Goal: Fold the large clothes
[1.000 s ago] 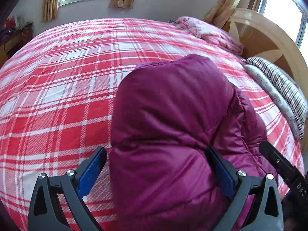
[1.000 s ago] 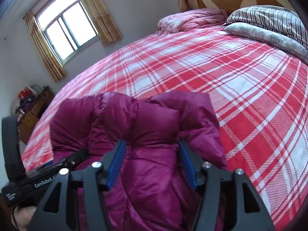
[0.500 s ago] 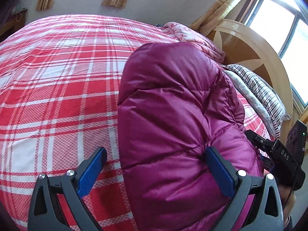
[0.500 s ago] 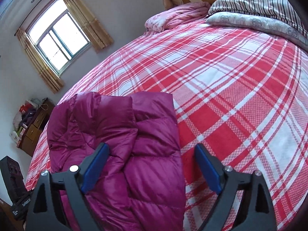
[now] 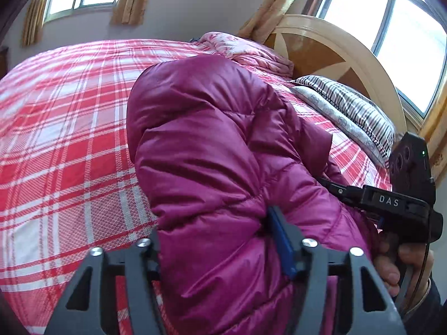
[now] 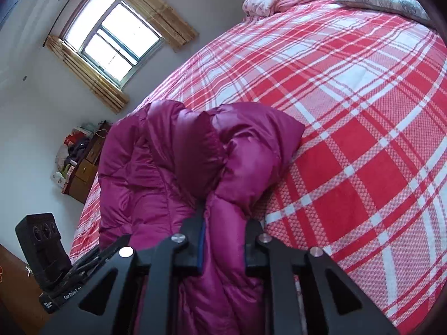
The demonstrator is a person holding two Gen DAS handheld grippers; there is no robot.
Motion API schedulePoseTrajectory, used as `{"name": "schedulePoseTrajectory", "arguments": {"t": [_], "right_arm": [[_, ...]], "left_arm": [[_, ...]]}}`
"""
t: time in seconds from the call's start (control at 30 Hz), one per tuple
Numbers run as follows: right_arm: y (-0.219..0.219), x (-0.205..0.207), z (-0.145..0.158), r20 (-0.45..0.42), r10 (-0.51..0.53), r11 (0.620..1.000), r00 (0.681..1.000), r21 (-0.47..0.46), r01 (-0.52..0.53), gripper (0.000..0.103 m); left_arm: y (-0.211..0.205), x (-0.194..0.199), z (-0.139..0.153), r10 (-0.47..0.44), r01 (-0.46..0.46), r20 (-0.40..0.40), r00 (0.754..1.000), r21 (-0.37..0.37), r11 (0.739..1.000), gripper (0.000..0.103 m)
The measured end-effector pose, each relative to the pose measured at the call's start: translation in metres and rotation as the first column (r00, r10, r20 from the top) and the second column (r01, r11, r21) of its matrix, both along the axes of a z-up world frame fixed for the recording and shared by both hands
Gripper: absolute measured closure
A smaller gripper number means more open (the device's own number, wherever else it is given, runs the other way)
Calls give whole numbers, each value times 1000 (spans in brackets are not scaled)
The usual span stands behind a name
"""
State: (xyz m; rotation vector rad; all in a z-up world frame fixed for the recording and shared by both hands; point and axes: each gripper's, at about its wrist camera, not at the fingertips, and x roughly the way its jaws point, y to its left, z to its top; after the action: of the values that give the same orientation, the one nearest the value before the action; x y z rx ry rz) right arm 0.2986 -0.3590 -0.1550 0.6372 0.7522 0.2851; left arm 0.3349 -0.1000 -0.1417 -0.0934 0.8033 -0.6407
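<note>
A puffy purple down jacket point(image 5: 212, 145) lies bunched on the red plaid bed cover point(image 5: 69, 139). In the left wrist view my left gripper point(image 5: 218, 240) has its jaws closing on the jacket's near end. The blue pad on the right presses into the fabric, and the other finger is hidden behind it. In the right wrist view the jacket point(image 6: 173, 162) sits at the bed's near left, and my right gripper point(image 6: 225, 237) has its jaws closing on a narrow fold of it, pinched between both pads. A hand holds the right gripper point(image 5: 391, 203) beside the jacket.
Plaid cover point(image 6: 363, 139) stretches wide beyond the jacket. A striped pillow point(image 5: 357, 106) and a pink quilt point(image 5: 245, 47) lie by the wooden headboard point(image 5: 335, 55). A cluttered wooden dresser point(image 6: 83, 167) stands past the bed's far side, under a curtained window point(image 6: 111, 39).
Both grippers stood wide around the jacket and have now closed in on its fabric. The left view has swung toward the headboard, and the jacket's near end looks bunched up.
</note>
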Motion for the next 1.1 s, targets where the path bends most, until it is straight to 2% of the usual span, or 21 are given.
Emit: {"name": "schedulePoseTrajectory", "arguments": {"t": [0.03,0.07,0.13,0.27,0.37,0.5,0.77,1.1], "right_arm": [[1,-4,4,9,-3,1000,1000,8,3,83],[3,-7,8,20,2,1000,1000,16,-2,84],[10,-12,15,39,13,999,999,34,-14,84],[38,-12,32,77,61,997,995,47,-65,86],[65,-7,43,97,103,992,990,59,-109,86],[110,2,58,118,190,979,975,51,-197,86],[188,25,69,124,316,947,940,21,-321,86],[262,56,57,86,436,900,896,-9,-437,86]], "left_arm": [[2,-2,3,-1,1,4,1000,10,1000,59],[5,-5,8,8,-8,-3,1000,16,1000,62],[14,-14,17,25,-25,2,1000,23,999,63],[34,-39,40,67,-77,105,992,92,993,64],[60,-46,50,109,-120,107,988,98,988,66],[97,-55,57,196,-211,120,973,128,969,66],[157,-65,60,334,-351,137,933,132,927,66],[221,-73,51,446,-461,126,886,130,878,66]]}}
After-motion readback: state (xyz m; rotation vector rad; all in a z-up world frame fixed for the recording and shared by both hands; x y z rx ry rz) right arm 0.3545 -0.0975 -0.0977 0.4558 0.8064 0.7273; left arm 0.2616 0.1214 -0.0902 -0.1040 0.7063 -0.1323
